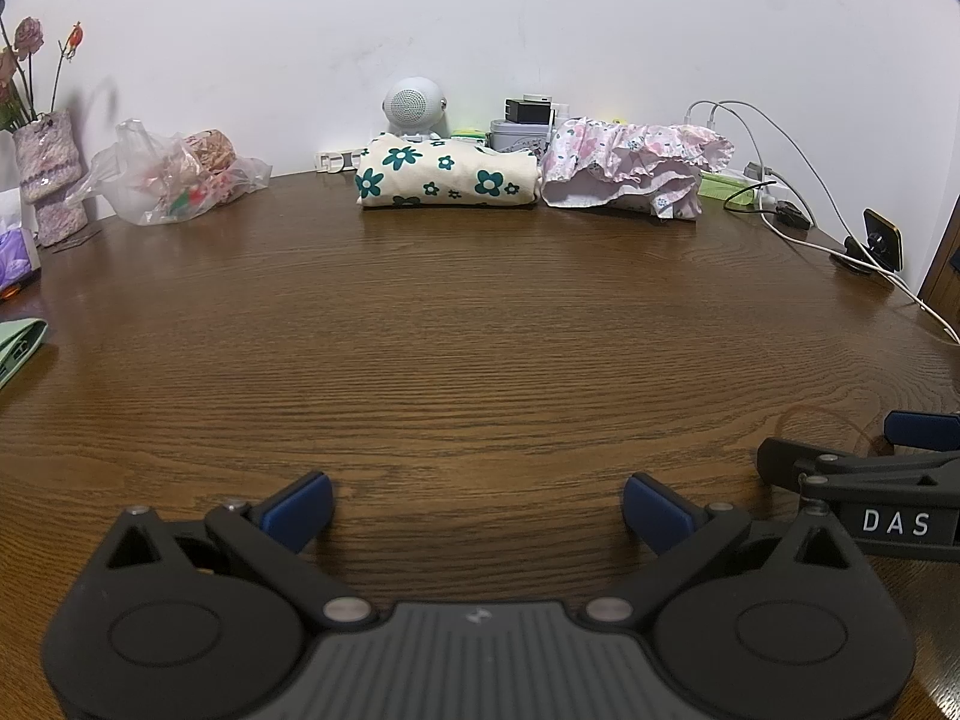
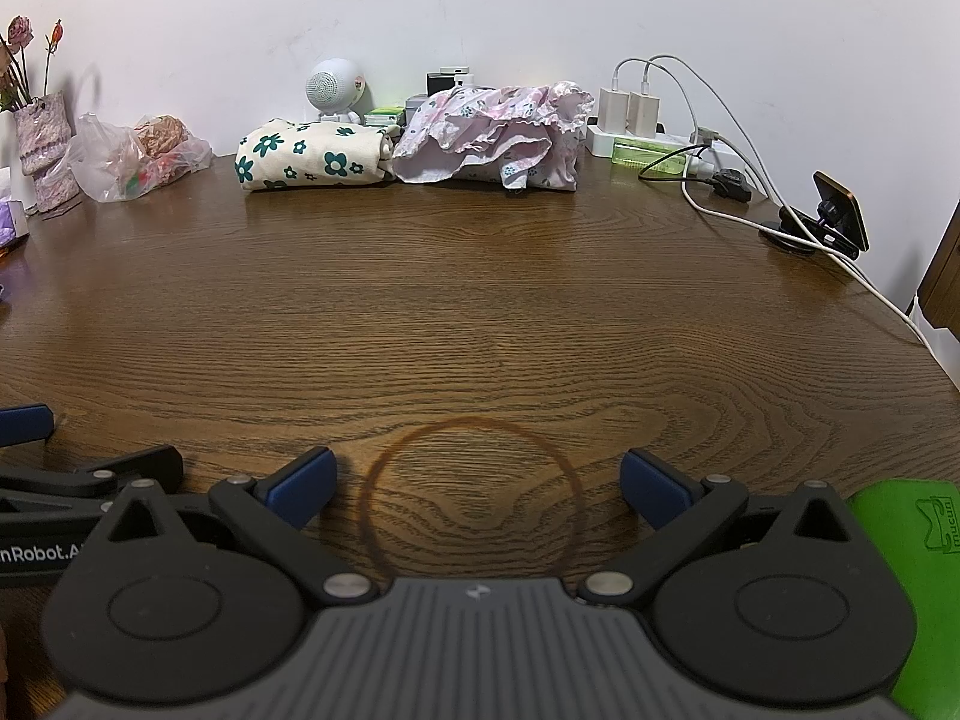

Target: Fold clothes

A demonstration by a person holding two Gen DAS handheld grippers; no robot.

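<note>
A folded cream garment with teal flowers point(image 1: 447, 175) point(image 2: 312, 155) lies at the far edge of the brown wooden table point(image 1: 480, 330) point(image 2: 480, 312). Right beside it, touching, sits a rumpled pink floral garment with ruffles point(image 1: 630, 165) point(image 2: 498, 135). My left gripper point(image 1: 477, 507) rests low at the table's near edge, open, nothing between its blue pads. My right gripper point(image 2: 478, 483) is open too, over a faint ring mark in the wood. Each gripper shows at the other view's side: the right gripper point(image 1: 864, 468) and the left gripper point(image 2: 90, 468).
A white round speaker point(image 1: 414, 105) and small boxes stand behind the clothes. A plastic bag point(image 1: 174, 177) and a vase with dried flowers point(image 1: 48, 168) sit far left. Chargers, cables point(image 2: 708, 138) and a phone stand point(image 2: 834, 216) are far right. A green item point(image 2: 912, 570) lies near right.
</note>
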